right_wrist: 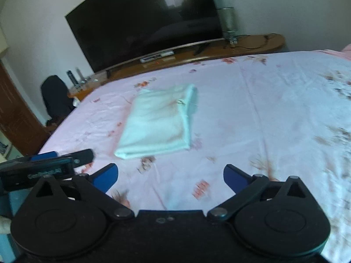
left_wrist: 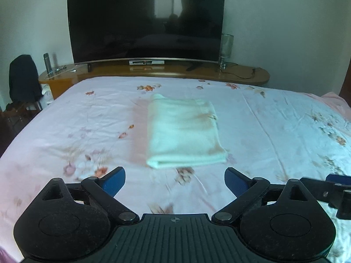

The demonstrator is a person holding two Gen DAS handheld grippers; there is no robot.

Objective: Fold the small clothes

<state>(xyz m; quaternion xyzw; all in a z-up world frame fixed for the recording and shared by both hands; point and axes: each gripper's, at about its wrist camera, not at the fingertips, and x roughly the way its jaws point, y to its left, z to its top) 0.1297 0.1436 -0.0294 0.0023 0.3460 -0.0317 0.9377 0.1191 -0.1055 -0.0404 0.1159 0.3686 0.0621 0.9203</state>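
A wide bed (left_wrist: 274, 114) covered by a pink floral sheet fills both views, with a dark television (left_wrist: 144, 19) on a wooden shelf (left_wrist: 241, 76) behind it. Near the middle of the sheet a pale folded garment (left_wrist: 184, 129) is laid flat in a neat rectangle. The folding of this piece is judged finished; a fresh garment would be needed next, yet none is seen. No containers are seen. The left gripper (left_wrist: 174, 180) and the right gripper (right_wrist: 170, 178) are held spread wide and empty, short of the garment's near edge.
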